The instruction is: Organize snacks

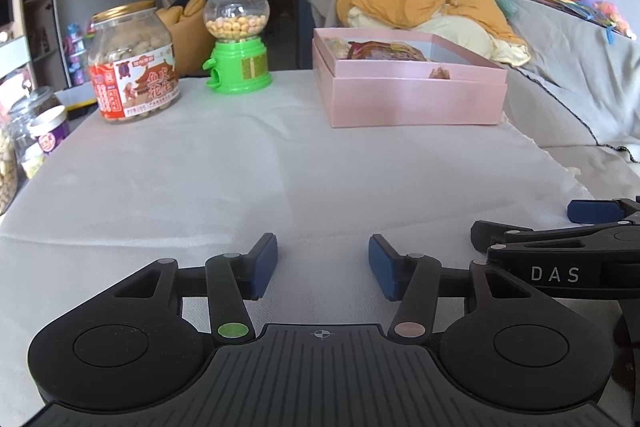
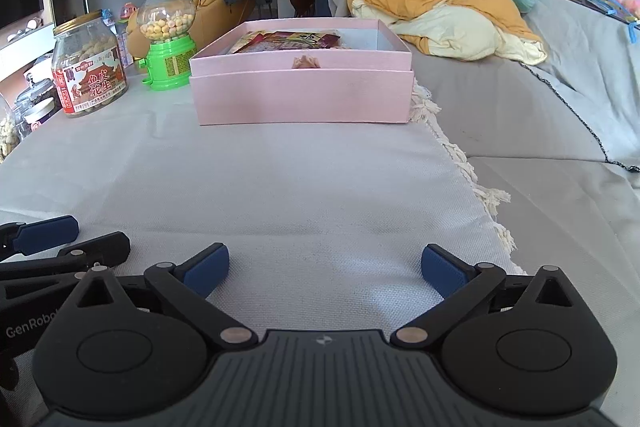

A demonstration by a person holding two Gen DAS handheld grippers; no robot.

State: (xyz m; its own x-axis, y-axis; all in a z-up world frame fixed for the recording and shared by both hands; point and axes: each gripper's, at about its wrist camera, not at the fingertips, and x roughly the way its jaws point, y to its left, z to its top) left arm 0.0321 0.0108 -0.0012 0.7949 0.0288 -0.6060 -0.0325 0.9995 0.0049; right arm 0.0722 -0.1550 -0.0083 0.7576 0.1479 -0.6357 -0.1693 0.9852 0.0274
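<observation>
While both tools hung empty, the left tool (image 1: 323, 265) half spread and the right tool (image 2: 325, 269) wide, the pink box (image 2: 302, 93) of snacks sat far across the surface (image 2: 280, 195); approaching the peanut jar (image 1: 134, 65) squarely seemed wisest.
</observation>
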